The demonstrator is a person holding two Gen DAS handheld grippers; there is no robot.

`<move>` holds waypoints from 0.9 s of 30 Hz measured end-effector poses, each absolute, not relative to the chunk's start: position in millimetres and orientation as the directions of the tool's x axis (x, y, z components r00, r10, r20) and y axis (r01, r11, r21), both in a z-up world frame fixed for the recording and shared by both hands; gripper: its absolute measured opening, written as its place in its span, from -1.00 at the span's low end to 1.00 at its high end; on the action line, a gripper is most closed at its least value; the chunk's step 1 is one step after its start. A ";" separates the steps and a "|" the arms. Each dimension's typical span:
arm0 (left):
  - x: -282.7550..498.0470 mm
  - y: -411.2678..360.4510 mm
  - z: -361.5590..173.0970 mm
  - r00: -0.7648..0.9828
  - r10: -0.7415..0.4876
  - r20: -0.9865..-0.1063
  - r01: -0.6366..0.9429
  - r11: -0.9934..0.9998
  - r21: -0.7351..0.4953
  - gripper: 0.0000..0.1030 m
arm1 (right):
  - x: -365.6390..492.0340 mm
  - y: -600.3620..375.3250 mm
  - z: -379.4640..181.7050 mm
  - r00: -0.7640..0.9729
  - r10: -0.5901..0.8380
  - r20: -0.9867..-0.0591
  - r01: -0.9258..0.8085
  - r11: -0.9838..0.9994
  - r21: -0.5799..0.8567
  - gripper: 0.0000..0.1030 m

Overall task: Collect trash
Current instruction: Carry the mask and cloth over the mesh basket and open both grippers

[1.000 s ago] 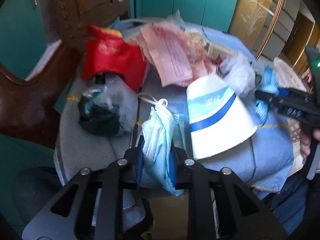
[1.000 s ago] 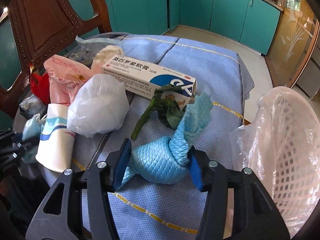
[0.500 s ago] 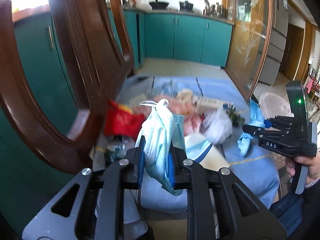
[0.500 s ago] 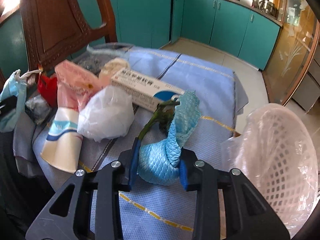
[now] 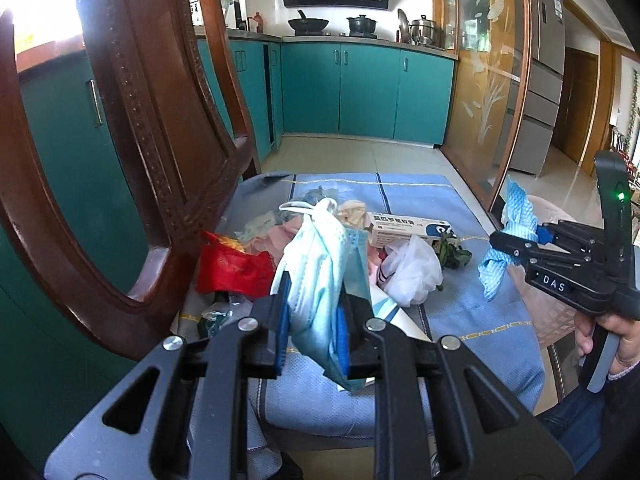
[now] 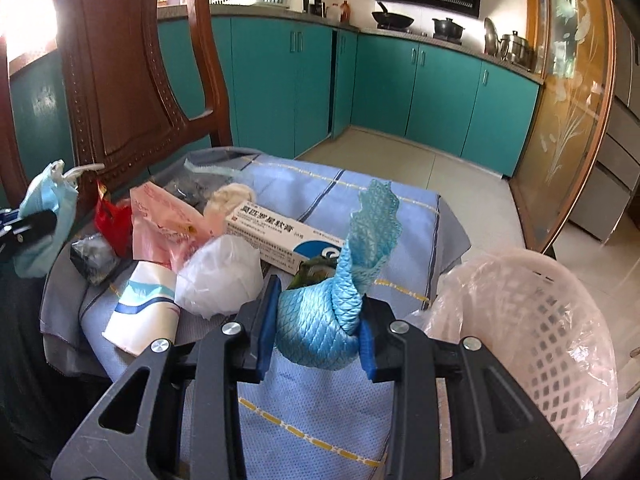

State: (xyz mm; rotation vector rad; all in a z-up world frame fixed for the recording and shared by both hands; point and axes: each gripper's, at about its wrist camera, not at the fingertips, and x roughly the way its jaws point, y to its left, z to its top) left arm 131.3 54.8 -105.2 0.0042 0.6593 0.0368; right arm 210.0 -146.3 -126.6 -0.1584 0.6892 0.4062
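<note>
Mask clamped in left gripper, now lifted clear of pile. Blue cloth pinched by right gripper, raised off tablecloth. Lined basket just right of it; drop judged next.

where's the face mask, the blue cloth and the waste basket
face mask (image 5: 320,280), left wrist view, on its bunched pleats between the fingers
blue cloth (image 6: 316,320), right wrist view, on its knotted lower bulge
waste basket (image 6: 540,320), right wrist view, on its lattice wall
</note>
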 end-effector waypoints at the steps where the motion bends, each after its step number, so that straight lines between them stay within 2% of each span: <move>1: 131.5 54.1 -105.1 0.790 0.034 -0.612 -0.031 0.999 0.015 -0.61 | 209.3 -145.6 -126.0 0.699 0.312 -0.644 -0.415 0.910 -0.010 -0.33; 7: 136.5 43.9 -98.6 0.798 0.008 -0.603 -0.007 1.000 0.004 -0.61 | 205.1 -147.2 -118.4 0.722 0.315 -0.616 -0.411 0.911 -0.017 -0.33; 13: 154.4 23.7 -85.2 0.805 -0.111 -0.584 0.094 0.994 -0.059 -0.61 | 199.6 -211.5 -70.1 0.853 0.241 -0.462 -0.254 0.967 0.036 -0.33; 16: 167.3 1.0 -78.7 0.794 -0.182 -0.581 0.171 0.982 -0.074 -0.61 | 196.6 -257.0 -60.8 0.887 0.177 -0.426 -0.147 0.984 0.103 -0.33; 21: 192.5 -49.0 -69.2 0.755 -0.342 -0.559 0.323 0.936 -0.136 -0.61 | 198.7 -311.1 -75.8 0.871 0.012 -0.490 0.054 0.991 0.120 -0.33; 24: 216.7 -95.0 -79.5 0.701 -0.394 -0.594 0.403 0.906 -0.126 -0.61 | 200.8 -331.0 -85.4 0.844 -0.032 -0.536 0.119 0.985 0.128 -0.33; 27: 236.0 -139.9 -97.4 0.615 -0.474 -0.631 0.481 0.859 -0.176 -0.61 | 202.3 -336.2 -97.6 0.803 -0.096 -0.588 0.175 0.981 0.079 -0.32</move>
